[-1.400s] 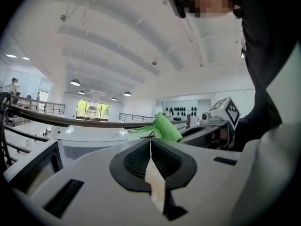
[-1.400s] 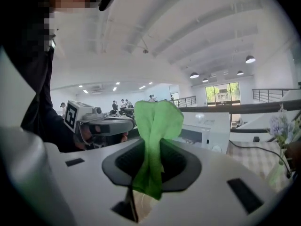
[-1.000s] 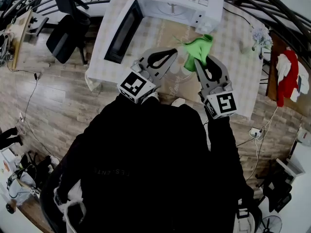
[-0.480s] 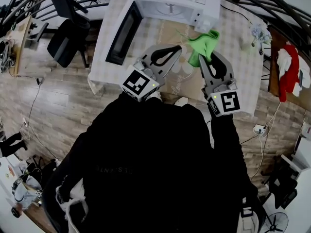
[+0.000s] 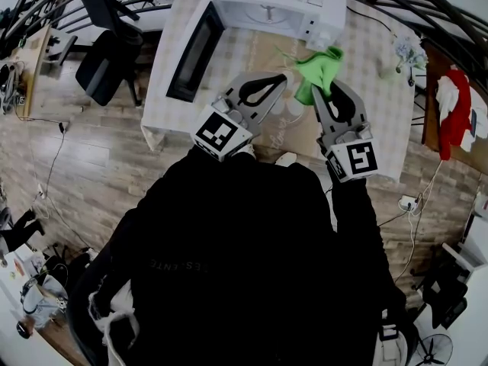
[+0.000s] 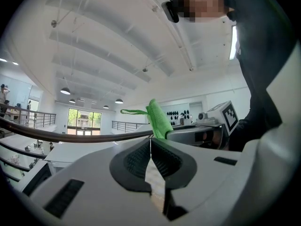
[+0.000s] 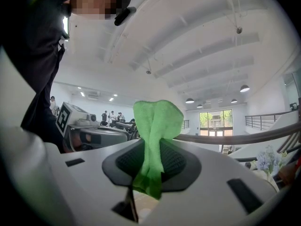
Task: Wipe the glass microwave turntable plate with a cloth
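Right tongs clamped on green cloth, left tongs closed just beside it.

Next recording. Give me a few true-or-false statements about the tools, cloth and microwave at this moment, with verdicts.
1. The right tool grips a green cloth. True.
2. The microwave has its door shut. False: the door stands open.
3. The left tool is open and empty. False: its jaws are shut on the rim of the glass plate.
4. The microwave stands on the table. True.
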{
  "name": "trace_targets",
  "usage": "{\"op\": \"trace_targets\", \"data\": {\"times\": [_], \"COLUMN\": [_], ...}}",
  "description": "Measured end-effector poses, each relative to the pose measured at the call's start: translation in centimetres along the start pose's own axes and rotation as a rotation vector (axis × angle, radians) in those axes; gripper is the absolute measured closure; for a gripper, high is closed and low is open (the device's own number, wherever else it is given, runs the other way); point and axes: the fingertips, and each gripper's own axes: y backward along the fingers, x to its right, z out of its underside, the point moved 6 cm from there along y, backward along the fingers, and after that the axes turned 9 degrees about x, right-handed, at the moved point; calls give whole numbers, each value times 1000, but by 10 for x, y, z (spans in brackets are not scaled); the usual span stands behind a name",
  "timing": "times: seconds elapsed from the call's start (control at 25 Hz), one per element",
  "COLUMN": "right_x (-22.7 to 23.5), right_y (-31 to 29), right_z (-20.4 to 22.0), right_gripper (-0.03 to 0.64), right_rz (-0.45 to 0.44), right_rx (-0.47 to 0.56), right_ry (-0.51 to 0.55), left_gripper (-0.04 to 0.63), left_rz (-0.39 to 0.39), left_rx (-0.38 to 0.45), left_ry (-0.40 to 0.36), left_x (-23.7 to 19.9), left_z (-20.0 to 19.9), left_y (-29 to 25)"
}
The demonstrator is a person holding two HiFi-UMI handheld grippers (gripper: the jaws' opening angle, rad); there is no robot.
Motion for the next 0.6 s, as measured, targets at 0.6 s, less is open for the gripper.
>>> {"op": "trace_targets", "data": {"times": [0.6], "right_x": [7], "right_y": [-3], "right_z": [2], "right_gripper": [512], "right_rz": [4], "right_rx": [-2], "right_ry": [-10], "left_gripper": [574], "left_rz": [1], "left_rx": [-5], "left_ry": [-11], "left_x": [-5], "left_z": [2], "left_y": [-7]}}
